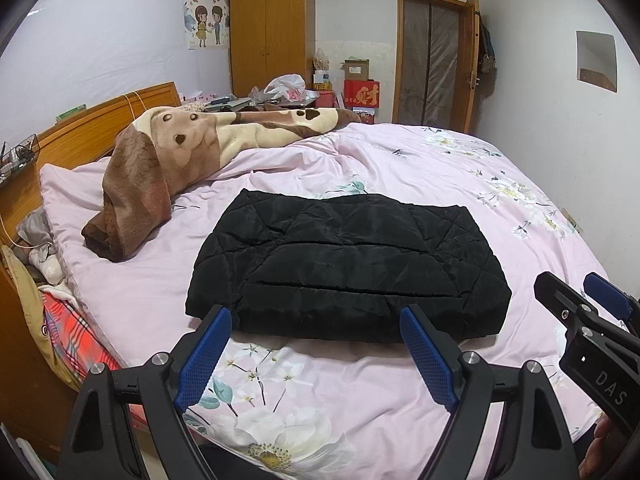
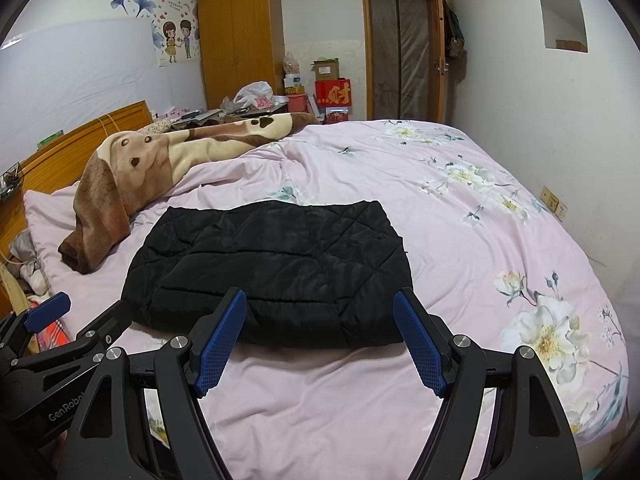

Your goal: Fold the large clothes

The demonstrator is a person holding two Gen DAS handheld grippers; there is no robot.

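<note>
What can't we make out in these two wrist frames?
- black quilted jacket: sleeves and zipper hidden in its own folds, both views.
- right gripper: cut off by the left view's right edge.
- left gripper: cut off by the right view's left edge.
- wall stickers: text too small.

The right tongs [image 1: 588, 300] are cut off by the left-wrist view's right edge.

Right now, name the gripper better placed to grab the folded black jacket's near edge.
Left, marginally: the left gripper is open with the black jacket centred between its fingers; the right gripper sits slightly off-centre.
</note>
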